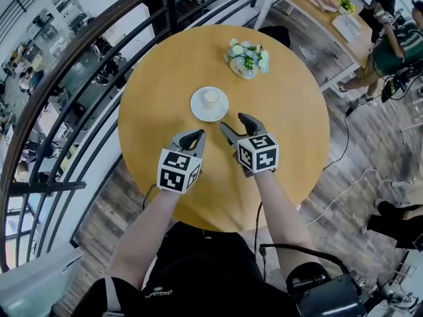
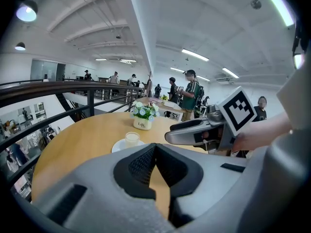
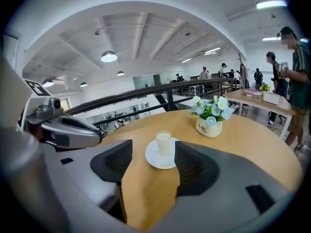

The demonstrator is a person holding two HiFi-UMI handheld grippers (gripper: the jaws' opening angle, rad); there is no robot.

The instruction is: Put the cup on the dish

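One round wooden surface (image 1: 291,111) holds it all. Both grippers hang near the dish (image 1: 198,111), on our side of it: right gripper (image 1: 234,123) with fingers (image 1: 250,121) spread and empty, left gripper (image 1: 198,136) with fingers pressed together on nothing. Flower pot (image 1: 248,59) sits beyond the dish. Cup (image 1: 211,98) already stands upright on the dish, so we reckon the only risk is a stray spread finger clipping the rim and tipping the cup.
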